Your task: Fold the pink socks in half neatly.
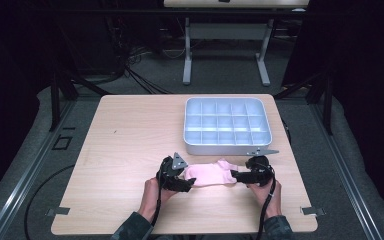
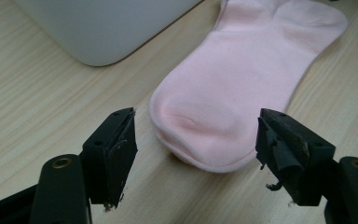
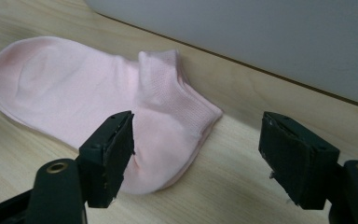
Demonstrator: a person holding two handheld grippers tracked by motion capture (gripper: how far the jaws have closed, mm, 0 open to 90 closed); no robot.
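Pink ankle sock (image 1: 210, 174) lies flat on the wooden table (image 1: 125, 145), just in front of the grey compartment tray (image 1: 227, 125), long axis running left–right between the two hands. Left gripper (image 1: 186, 183) faces the toe end with jaws spread wide, toe sitting between them but not pinched; right gripper (image 1: 236, 176) faces the cuff and heel end, jaws likewise spread, one jaw over the cuff edge, the other off on bare wood. Judgement: each gripper is about equally near its own end, so a two-ended pinch needs only a short advance along the sock's axis.
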